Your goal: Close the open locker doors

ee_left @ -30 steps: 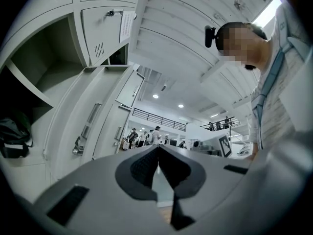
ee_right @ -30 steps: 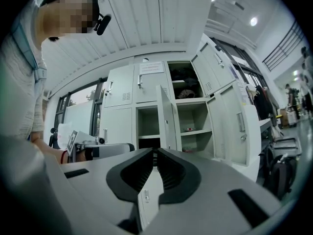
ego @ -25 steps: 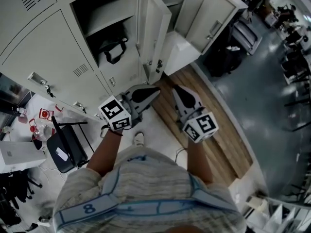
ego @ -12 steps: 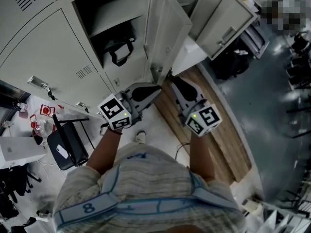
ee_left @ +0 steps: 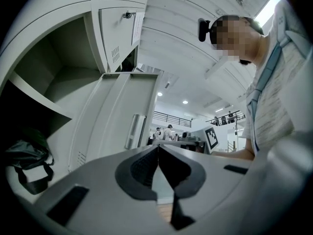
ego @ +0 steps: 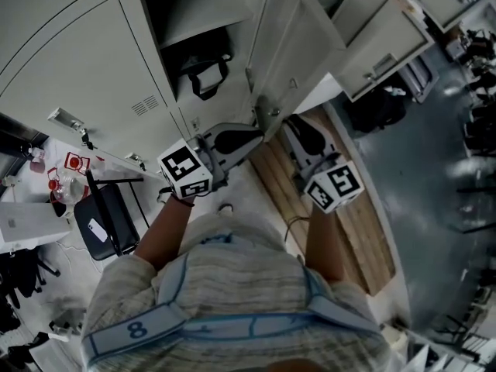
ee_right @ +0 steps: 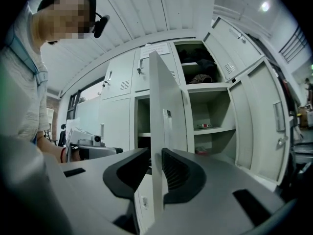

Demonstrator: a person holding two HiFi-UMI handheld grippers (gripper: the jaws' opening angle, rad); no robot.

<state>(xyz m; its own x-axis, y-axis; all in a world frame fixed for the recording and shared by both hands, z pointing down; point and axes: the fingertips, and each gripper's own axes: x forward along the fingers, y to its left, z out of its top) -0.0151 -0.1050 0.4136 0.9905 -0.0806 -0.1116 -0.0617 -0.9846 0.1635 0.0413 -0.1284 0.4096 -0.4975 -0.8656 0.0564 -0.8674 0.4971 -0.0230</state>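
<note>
The right tool (ee_right: 155, 156) had just been opening, and the edge of the open door (ee_right: 164, 97) stood between its loose jaws. The left tool (ee_left: 158, 150) was shut tight on nothing. A black bag (ego: 203, 72) sat in the open locker (ego: 205, 22) beside that door.

Flat, even indoor light falls on the pale lockers (ego: 93, 76) in the head view, and their straight edges bow outward toward the frame's borders. The open compartment (ego: 194, 14) at upper centre sinks into deep shadow. The dark floor (ego: 442, 177) at right carries a dull sheen and some smear. Both gripper views sit in a round fisheye circle with black corners. In the left gripper view, ceiling lamps (ee_left: 185, 102) glow at centre, a bright strip (ee_left: 266, 13) burns out at upper right, and the left gripper (ee_left: 157, 150) is soft in the foreground. In the right gripper view, a lamp (ee_right: 264, 6) flares at upper right.
</note>
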